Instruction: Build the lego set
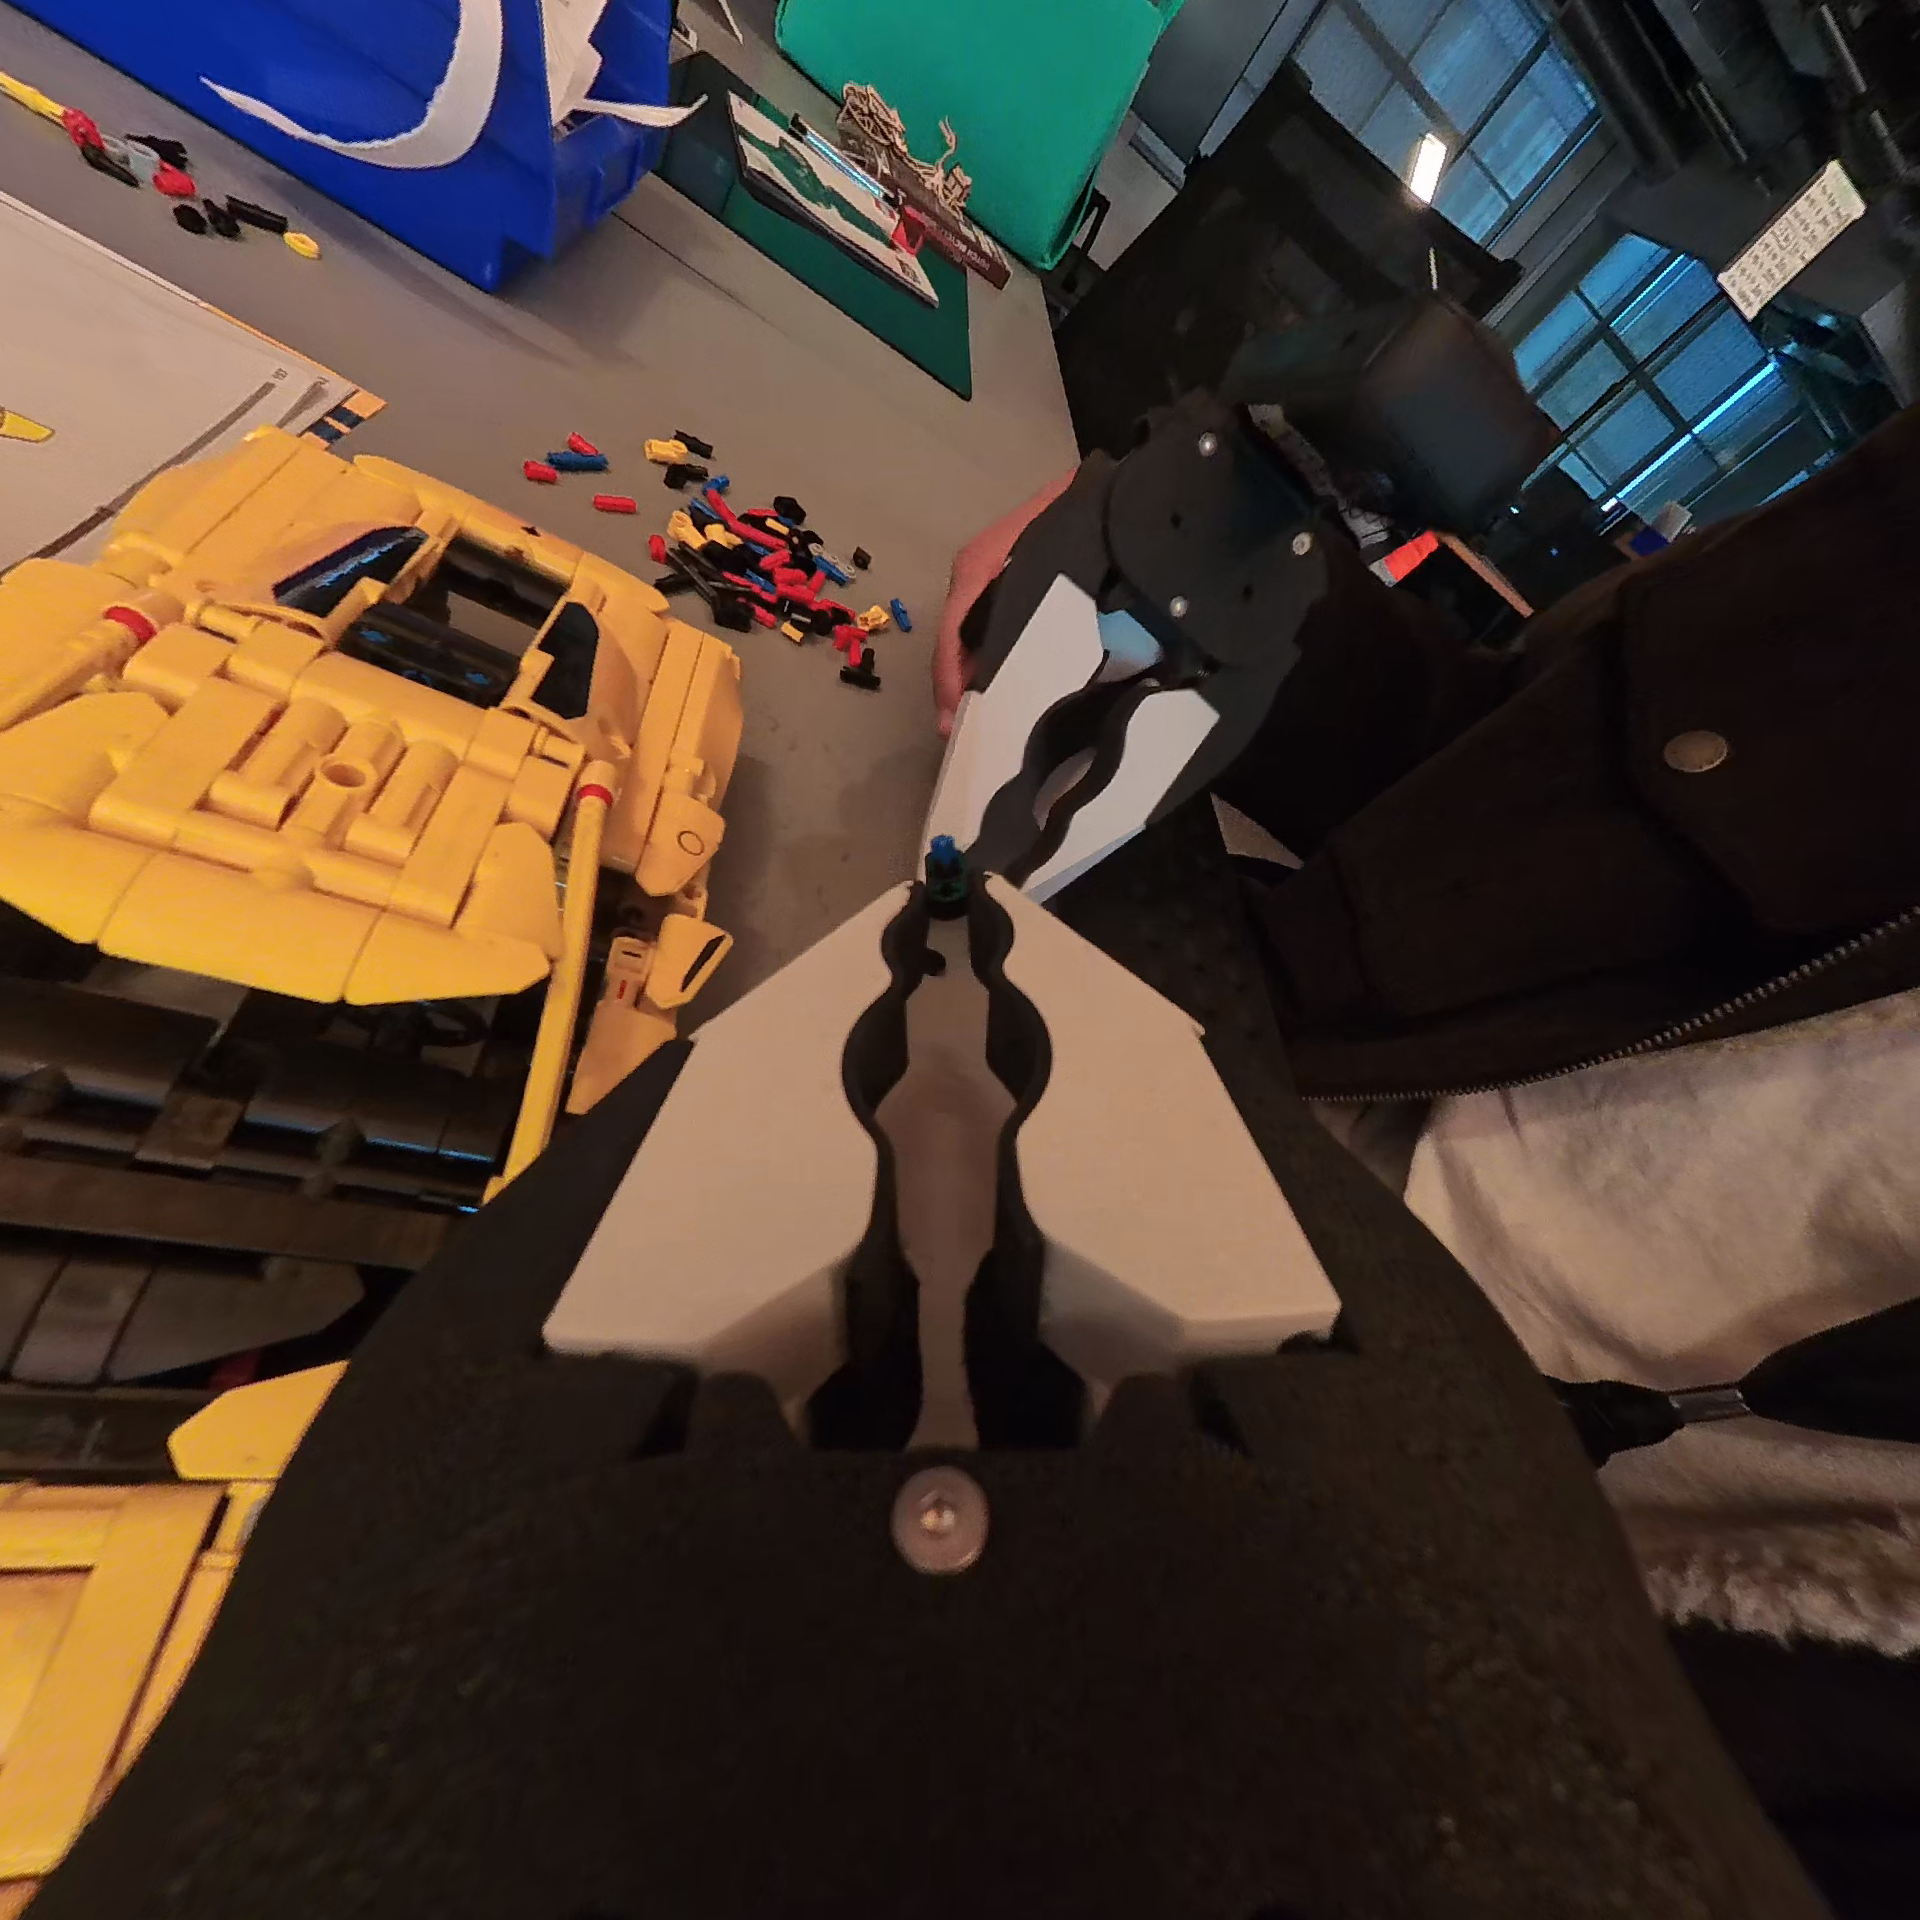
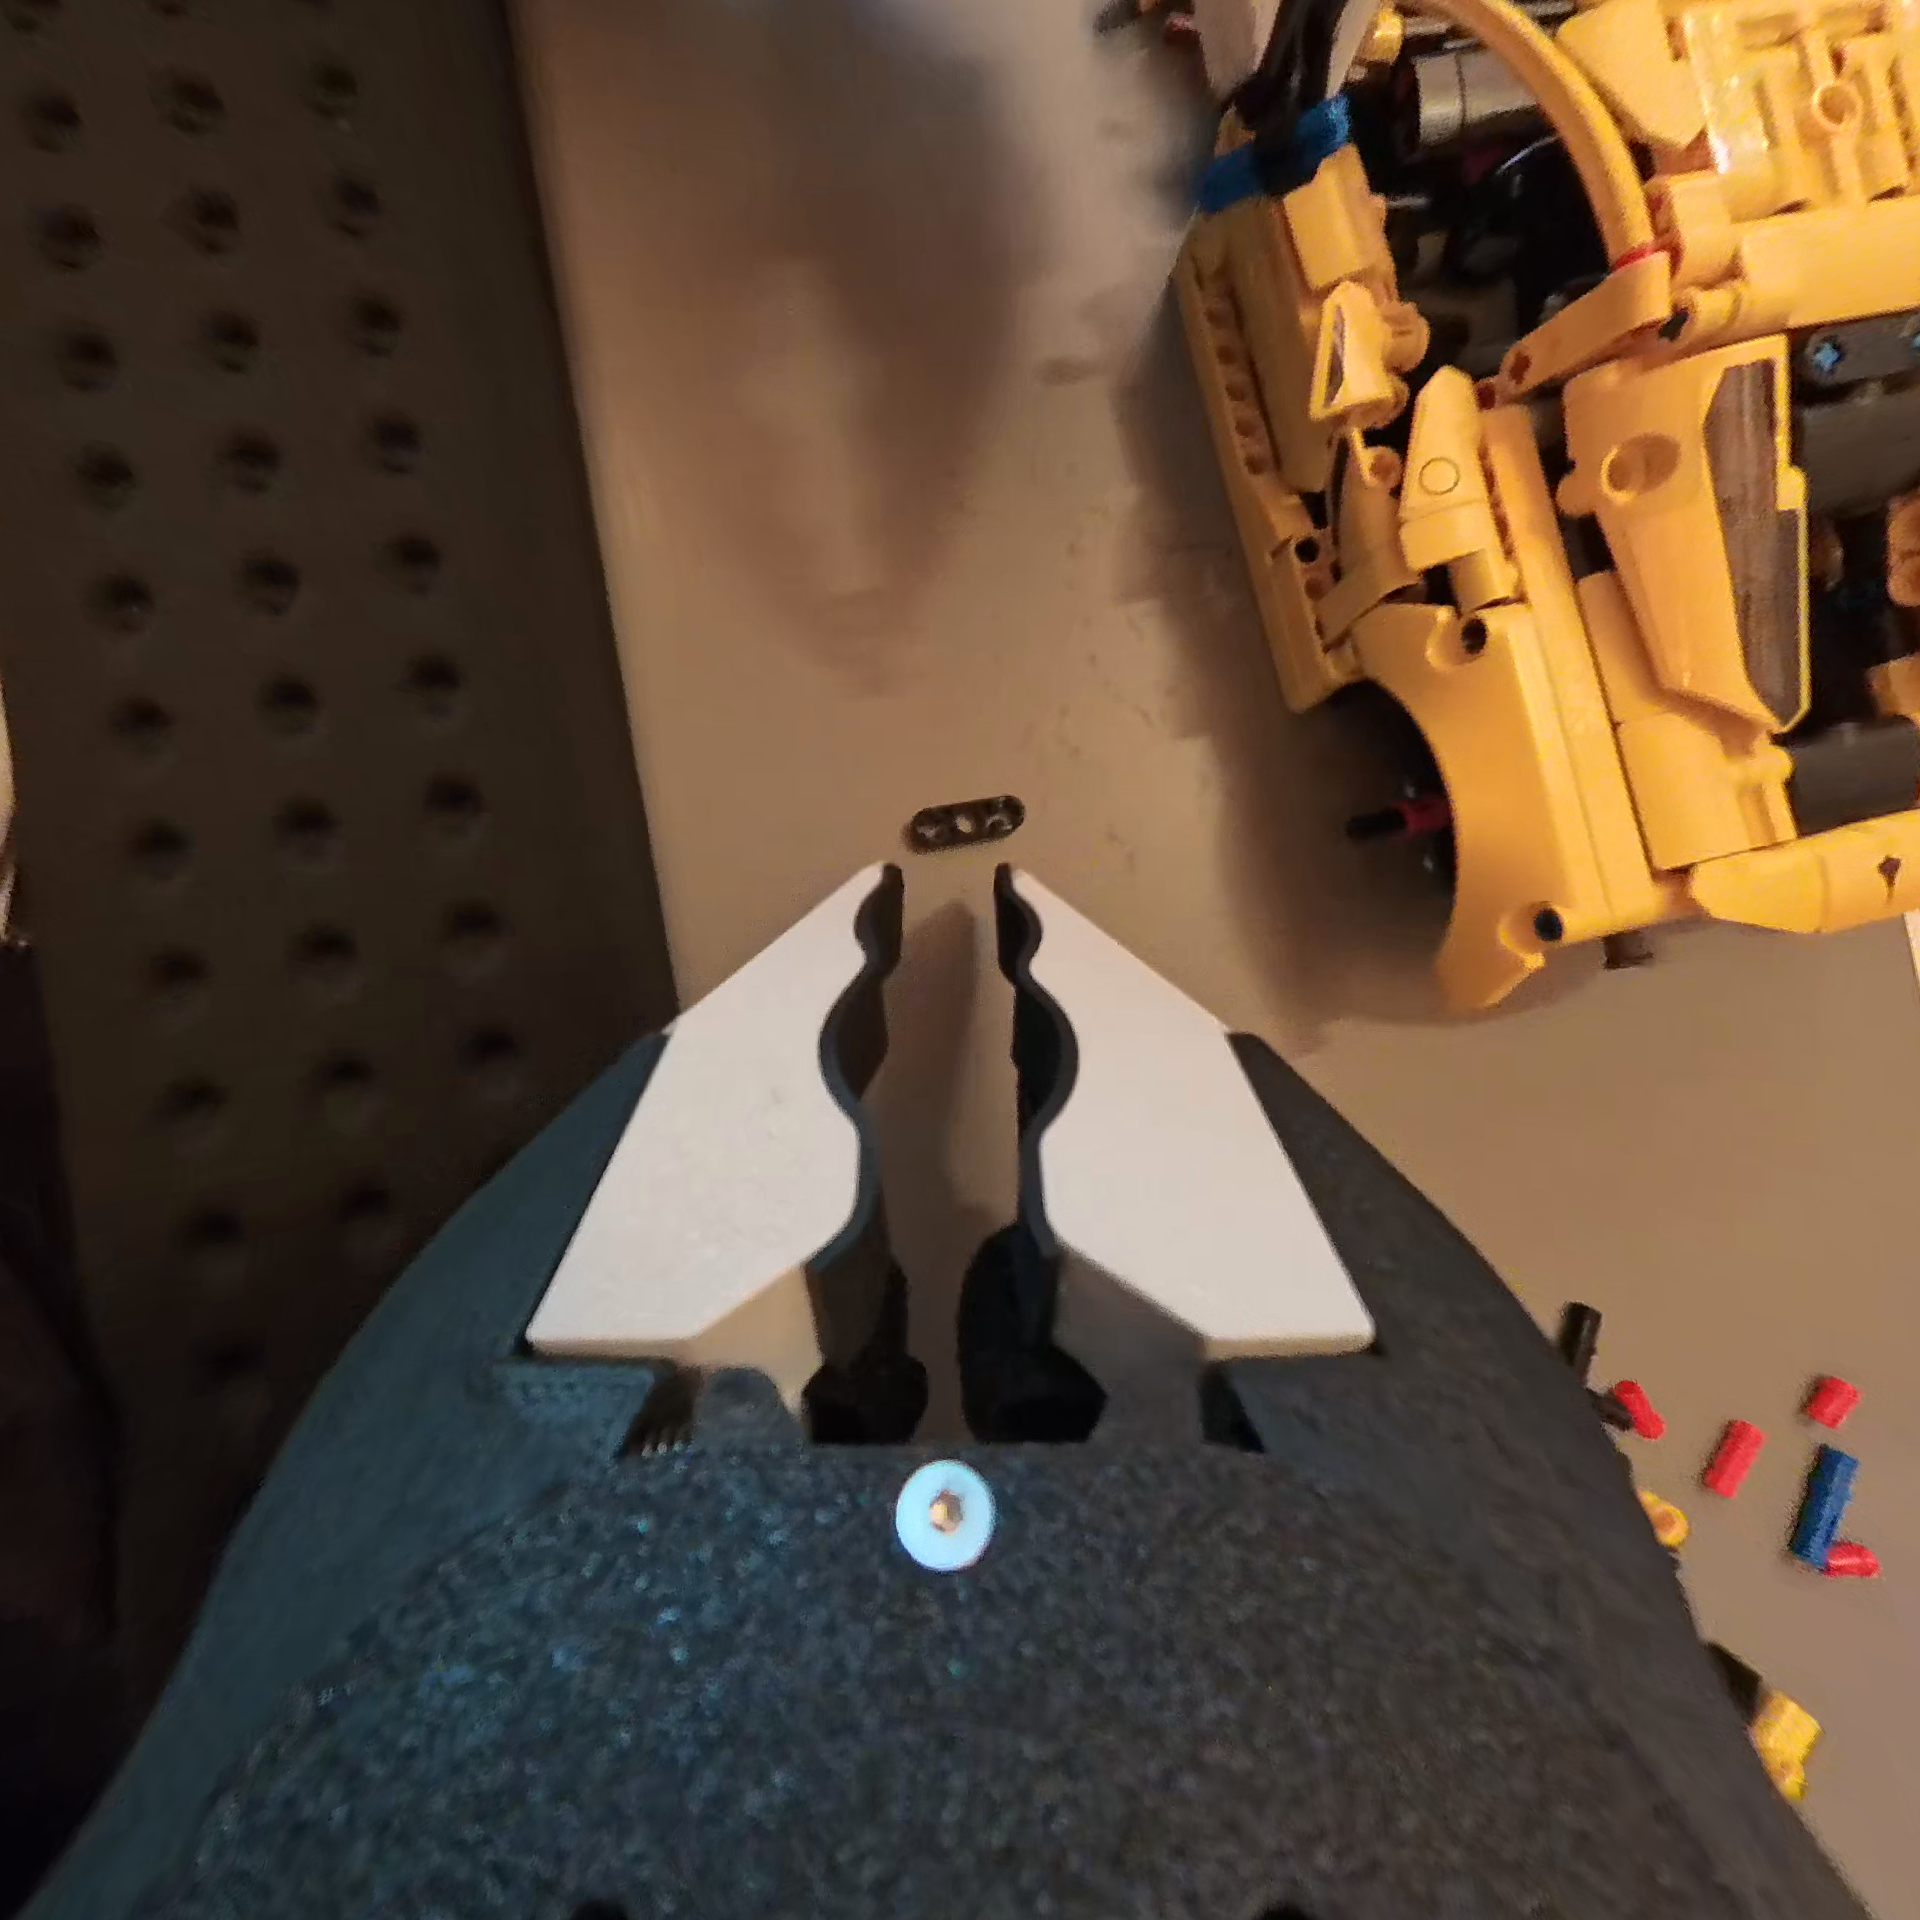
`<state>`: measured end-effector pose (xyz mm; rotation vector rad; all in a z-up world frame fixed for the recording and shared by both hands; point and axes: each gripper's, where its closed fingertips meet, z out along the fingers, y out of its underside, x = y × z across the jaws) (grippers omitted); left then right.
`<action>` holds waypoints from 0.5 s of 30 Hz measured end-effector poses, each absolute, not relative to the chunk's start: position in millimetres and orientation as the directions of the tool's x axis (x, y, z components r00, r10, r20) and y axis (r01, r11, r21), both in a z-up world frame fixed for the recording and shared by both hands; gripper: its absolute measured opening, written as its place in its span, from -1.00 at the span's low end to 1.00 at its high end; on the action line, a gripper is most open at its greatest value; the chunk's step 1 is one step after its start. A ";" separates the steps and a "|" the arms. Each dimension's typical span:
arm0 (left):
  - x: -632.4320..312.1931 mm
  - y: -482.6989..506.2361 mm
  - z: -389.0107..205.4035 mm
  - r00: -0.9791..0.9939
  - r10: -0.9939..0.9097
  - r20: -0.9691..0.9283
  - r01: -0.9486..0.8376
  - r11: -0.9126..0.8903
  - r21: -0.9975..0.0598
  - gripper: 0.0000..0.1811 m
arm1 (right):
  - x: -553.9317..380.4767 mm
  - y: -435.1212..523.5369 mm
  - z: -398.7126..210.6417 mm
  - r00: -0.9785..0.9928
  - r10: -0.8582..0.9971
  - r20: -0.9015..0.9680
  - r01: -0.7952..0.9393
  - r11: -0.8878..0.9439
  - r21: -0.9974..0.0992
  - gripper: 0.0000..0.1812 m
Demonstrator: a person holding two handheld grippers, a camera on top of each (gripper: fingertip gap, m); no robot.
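In the left wrist view my left gripper [image 1: 943, 902] is shut on a small black connector with a blue pin [image 1: 942, 868] sticking out past its tips, held above the table edge. My right gripper [image 1: 1023, 847] points at it from just beyond, tips almost touching the piece. In the right wrist view my right gripper [image 2: 945, 883] is open and empty. A small black flat beam with holes [image 2: 966, 826] lies on the table just beyond its tips. The large yellow Lego car [image 1: 343, 748] stands to the left; it also shows in the right wrist view [image 2: 1558, 520] at the upper right.
A pile of loose red, blue, black and yellow pieces [image 1: 769, 561] lies behind the car, and a few show at the lower right [image 2: 1766, 1455]. An instruction booklet [image 1: 125, 353], a blue bin [image 1: 416, 104] and a green box [image 1: 966, 104] stand farther back. A dark perforated board [image 2: 260, 623] borders the table.
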<state>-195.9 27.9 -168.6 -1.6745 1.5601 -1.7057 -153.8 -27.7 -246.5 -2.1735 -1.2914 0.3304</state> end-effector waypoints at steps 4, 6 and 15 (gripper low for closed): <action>-195.8 27.4 -169.1 -0.285 -0.796 0.534 -0.462 -0.374 -0.804 -0.92 | -157.2 -23.9 -252.3 0.542 0.838 0.061 0.704 -0.413 -0.578 -0.77; -195.8 28.1 -169.4 -0.282 -0.797 0.535 -0.461 -0.376 -0.804 -0.92 | -163.9 -23.9 -255.3 0.563 0.826 0.004 0.678 -0.460 -0.573 -0.77; -196.0 28.2 -169.1 -0.282 -0.796 0.536 -0.460 -0.378 -0.803 -0.93 | -179.6 -20.9 -249.7 0.564 0.825 0.032 0.664 -0.430 -0.612 -0.73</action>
